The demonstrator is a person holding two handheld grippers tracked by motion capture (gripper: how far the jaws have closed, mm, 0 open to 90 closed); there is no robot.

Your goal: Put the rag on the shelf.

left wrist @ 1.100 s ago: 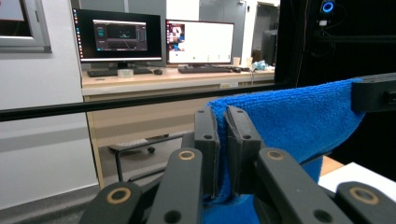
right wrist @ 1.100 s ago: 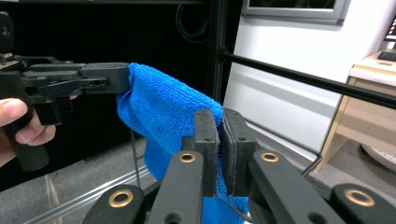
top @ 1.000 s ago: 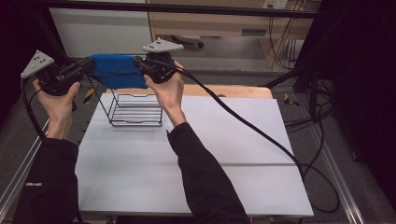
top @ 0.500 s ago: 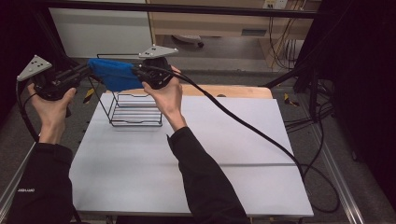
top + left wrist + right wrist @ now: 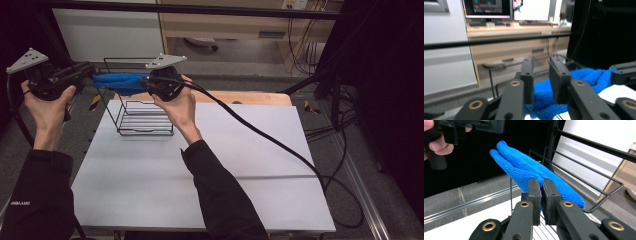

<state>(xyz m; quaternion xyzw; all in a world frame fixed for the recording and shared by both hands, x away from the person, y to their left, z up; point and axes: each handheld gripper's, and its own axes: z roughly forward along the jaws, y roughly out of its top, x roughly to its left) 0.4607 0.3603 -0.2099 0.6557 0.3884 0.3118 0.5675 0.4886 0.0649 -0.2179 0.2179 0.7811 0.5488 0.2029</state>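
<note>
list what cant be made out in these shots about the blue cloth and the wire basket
- Cloth's right end: high view, hidden behind the right hand-held gripper.
- Cloth's pinched edge: right gripper view, hidden between the shut jaws.
- Cloth's lower part: left gripper view, cut off by the left hand-held gripper's own jaws and the bottom edge.
- Wire basket: its floor is mostly cut off in the right gripper view.
- Monitors: blurred, unreadable.

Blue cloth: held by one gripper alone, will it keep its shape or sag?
Probably sag: the blue cloth is soft, folded terry, clamped only by the right gripper. It looks light. The left gripper, whose jaws have just been opening, no longer pinches it.
</note>
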